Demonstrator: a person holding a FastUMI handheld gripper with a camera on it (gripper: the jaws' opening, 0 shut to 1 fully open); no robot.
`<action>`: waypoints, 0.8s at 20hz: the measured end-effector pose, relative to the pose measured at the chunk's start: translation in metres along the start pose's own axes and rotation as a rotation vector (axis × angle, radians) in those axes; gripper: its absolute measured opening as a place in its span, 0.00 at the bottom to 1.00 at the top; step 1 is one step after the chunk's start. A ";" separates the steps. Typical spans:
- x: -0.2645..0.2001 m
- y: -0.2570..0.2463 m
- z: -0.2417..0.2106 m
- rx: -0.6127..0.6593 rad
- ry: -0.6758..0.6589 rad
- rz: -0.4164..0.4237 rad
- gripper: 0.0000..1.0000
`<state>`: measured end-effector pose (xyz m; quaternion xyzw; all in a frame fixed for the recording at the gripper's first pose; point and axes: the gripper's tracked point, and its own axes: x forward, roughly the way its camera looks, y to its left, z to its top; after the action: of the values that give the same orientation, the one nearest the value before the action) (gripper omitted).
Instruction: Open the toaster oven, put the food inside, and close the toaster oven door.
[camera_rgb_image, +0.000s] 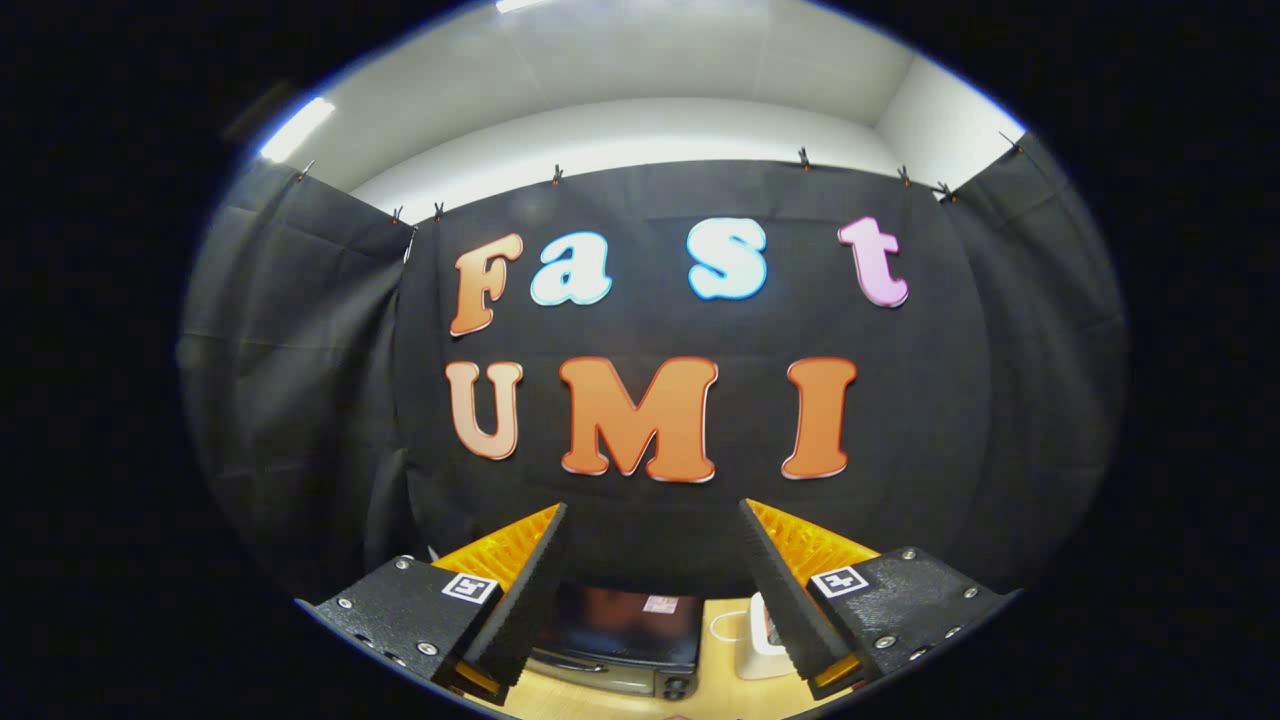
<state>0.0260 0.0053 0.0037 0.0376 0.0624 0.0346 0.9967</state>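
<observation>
The tool (652, 520) is held high and level, its two fingers spread wide apart with nothing between them. Open air lies ahead of the tips as far as the black cloth wall (300, 400) at the back of the booth, which also wraps round both sides.

Low down between the fingers sits the oven (625, 640), on the bench (715, 690) and well below the tool. Its dark glass door is shut, with a handle along the door's lower edge and a knob at the lower right corner. The left finger hides the oven's left end. Just right of the oven a white object (758, 640) with a thin white cord lies on the bench, mostly covered by the right finger; what it is cannot be made out.

The bench is pale wood. Above the cloth run a white wall and ceiling (640, 70) with strip lights.
</observation>
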 end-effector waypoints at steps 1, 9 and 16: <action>-0.003 -0.008 0.010 -0.017 -0.018 -0.009 0.98; -0.021 -0.039 0.058 -0.100 -0.096 -0.081 0.98; -0.044 -0.038 0.088 -0.197 -0.202 -0.072 0.98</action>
<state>-0.0040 -0.0425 0.0934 -0.0594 -0.0409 0.0007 0.9974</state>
